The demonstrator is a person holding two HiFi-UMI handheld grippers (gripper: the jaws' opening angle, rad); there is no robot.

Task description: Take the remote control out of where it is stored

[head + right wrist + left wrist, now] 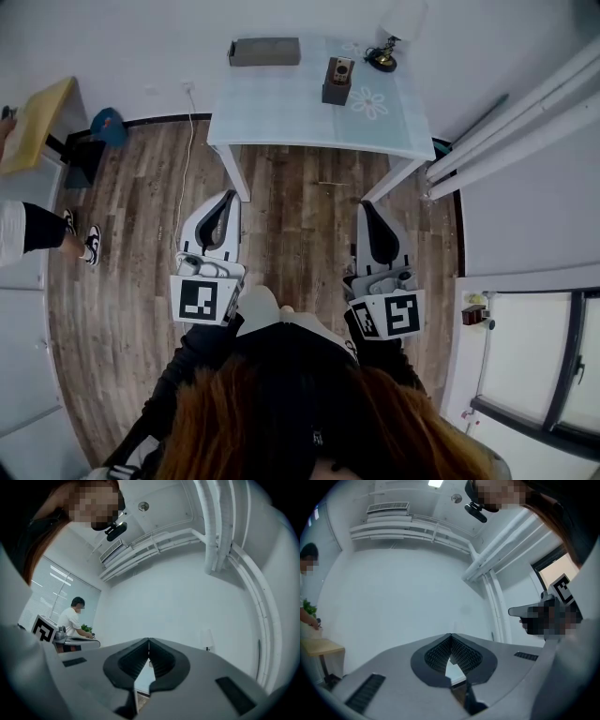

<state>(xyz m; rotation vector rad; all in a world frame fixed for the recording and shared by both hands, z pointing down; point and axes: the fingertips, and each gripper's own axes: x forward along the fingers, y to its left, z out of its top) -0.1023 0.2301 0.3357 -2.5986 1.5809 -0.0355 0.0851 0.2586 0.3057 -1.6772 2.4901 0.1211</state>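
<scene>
The remote control [338, 68] stands upright in a dark holder [335, 92] on the pale blue table [291, 117] at the far end of the room. Both grippers hang over the wooden floor, well short of the table. My left gripper [230, 196] points toward the table's left leg, its jaws touching with nothing between them. The right gripper [366, 205] points toward the right leg and is also shut and empty. In the left gripper view the left gripper's [451, 635] jaws meet at the tip. In the right gripper view the right gripper's [149, 640] jaws do the same.
A grey box [264, 51] and a small lamp [383, 58] also stand on the table. A white cable [187, 159] runs down the floor at the left. A person's leg [52, 234] and a yellow table [33, 122] are at the far left. A window [534, 361] is at the right.
</scene>
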